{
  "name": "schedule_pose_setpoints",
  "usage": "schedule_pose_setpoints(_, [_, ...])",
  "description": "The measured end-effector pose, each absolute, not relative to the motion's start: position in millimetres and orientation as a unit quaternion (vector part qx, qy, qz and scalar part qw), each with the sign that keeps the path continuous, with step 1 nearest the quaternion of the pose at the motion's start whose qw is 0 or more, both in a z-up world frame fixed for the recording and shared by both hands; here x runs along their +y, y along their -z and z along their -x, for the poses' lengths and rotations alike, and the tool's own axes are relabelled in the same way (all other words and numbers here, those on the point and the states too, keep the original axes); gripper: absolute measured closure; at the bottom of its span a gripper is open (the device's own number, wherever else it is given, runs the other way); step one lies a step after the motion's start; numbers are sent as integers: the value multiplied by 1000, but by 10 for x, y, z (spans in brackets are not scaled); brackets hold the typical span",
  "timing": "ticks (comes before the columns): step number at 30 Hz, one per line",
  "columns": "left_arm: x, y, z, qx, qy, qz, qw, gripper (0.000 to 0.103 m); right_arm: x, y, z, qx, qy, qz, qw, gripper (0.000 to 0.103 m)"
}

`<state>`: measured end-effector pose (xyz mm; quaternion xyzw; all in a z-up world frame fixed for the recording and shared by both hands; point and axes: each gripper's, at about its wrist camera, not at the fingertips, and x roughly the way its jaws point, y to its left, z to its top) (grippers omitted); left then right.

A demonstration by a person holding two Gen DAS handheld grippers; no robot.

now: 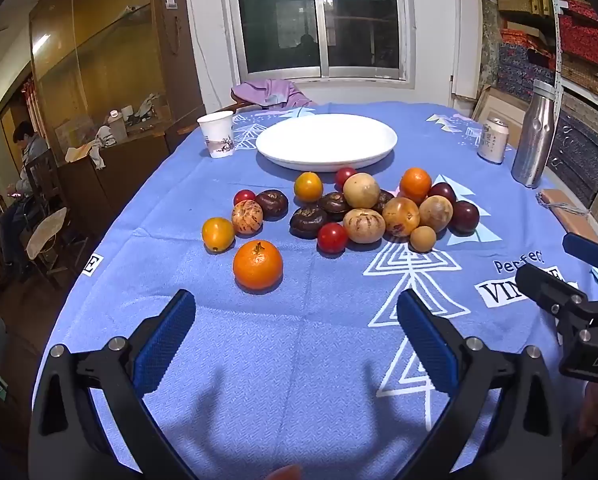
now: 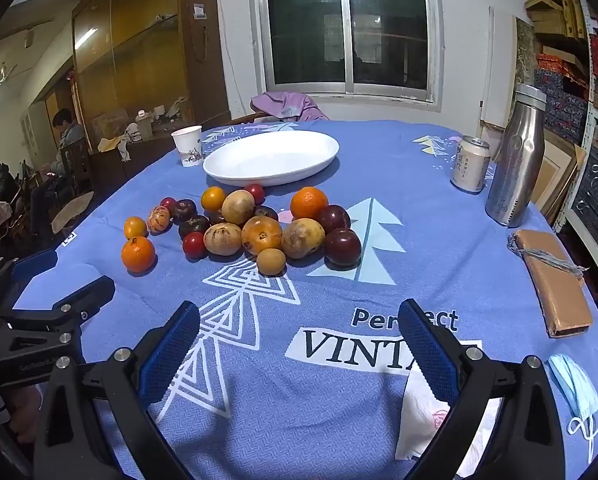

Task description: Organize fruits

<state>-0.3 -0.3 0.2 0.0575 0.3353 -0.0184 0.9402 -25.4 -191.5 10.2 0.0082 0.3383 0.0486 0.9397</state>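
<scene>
Here, left to right from the plate [image 1: 326, 142]:
Cup [image 1: 216, 134]: just left of the plate.
Left gripper [image 1: 296, 318]: wide open, holding nothing, well in front of the plate.
Fruit pile [image 1: 363, 210]: loose on the cloth just in front of the plate.
Right gripper [image 2: 299, 328]: wide open, holding nothing, front-right of the plate.
Can [image 1: 493, 140], bottle [image 1: 535, 134]: right of the plate.

Left wrist view: low over near table edge, facing the window across the fruit pile [image 1: 351, 208]. Right wrist view: same height and heading, set further right. Shared: fruit pile, white plate [image 2: 273, 158], each other's gripper at frame edge.
</scene>
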Motion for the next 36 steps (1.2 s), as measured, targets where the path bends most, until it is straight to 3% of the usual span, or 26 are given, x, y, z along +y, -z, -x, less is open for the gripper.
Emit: schedule_pose_setpoints(36, [10, 99, -29, 353, 17, -55, 934, 4, -1959, -66, 231, 341, -51, -17, 938, 3])
